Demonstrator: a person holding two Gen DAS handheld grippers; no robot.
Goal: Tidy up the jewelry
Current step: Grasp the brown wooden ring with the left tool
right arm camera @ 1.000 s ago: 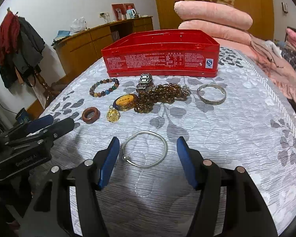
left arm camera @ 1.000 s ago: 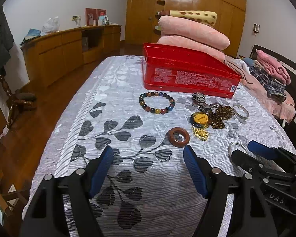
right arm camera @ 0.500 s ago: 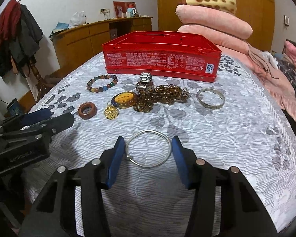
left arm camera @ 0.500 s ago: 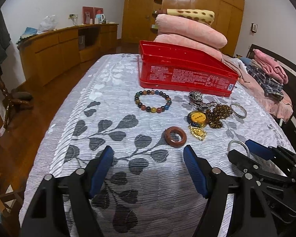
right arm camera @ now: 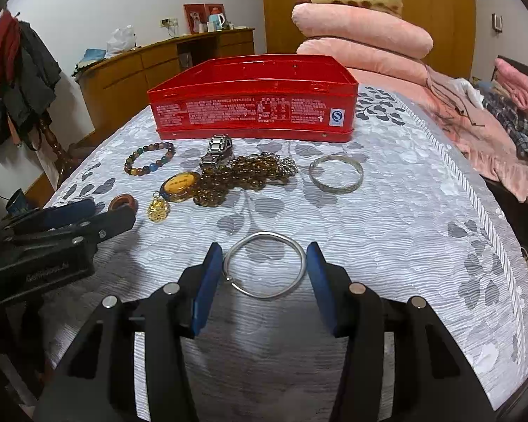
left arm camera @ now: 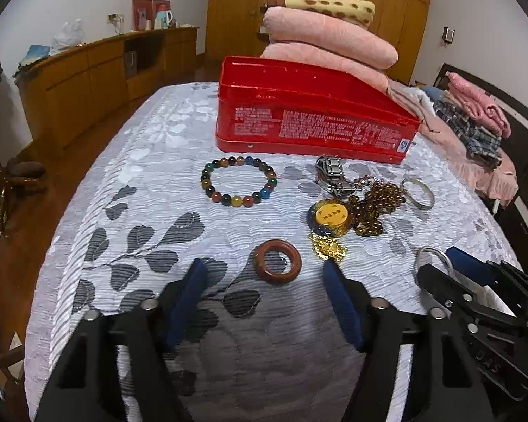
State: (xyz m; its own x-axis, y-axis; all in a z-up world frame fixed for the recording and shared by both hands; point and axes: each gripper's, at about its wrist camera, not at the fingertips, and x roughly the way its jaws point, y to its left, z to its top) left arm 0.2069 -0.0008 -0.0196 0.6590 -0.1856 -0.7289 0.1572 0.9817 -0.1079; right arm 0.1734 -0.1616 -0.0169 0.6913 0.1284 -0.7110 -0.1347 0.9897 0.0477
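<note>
A brown wooden ring [left arm camera: 278, 278] lies on the leaf-patterned bedspread, right at the fingertips of my left gripper [left arm camera: 264, 268]. The jaws are closing and the pads stand clear of the ring. The right gripper [right arm camera: 264, 255] has a thin silver bangle [right arm camera: 264, 235] between its blue pads, which press on both sides of it. In the left wrist view, the right gripper [left arm camera: 452, 270] shows at the right with the bangle [left arm camera: 434, 250]. A red tin [left arm camera: 316, 130] stands open behind the jewelry.
Ahead lie a multicoloured bead bracelet [left arm camera: 238, 200], a metal watch [left arm camera: 331, 176], a yellow pendant [left arm camera: 329, 216], a gold charm [left arm camera: 329, 248], brown bead strands [left arm camera: 373, 211] and a wide silver bangle [right arm camera: 336, 190]. Pink pillows [right arm camera: 362, 28] are stacked behind the tin.
The left gripper has come forward to the wooden ring and its jaws have narrowed. The right jaws have closed in onto the thin silver bangle.
</note>
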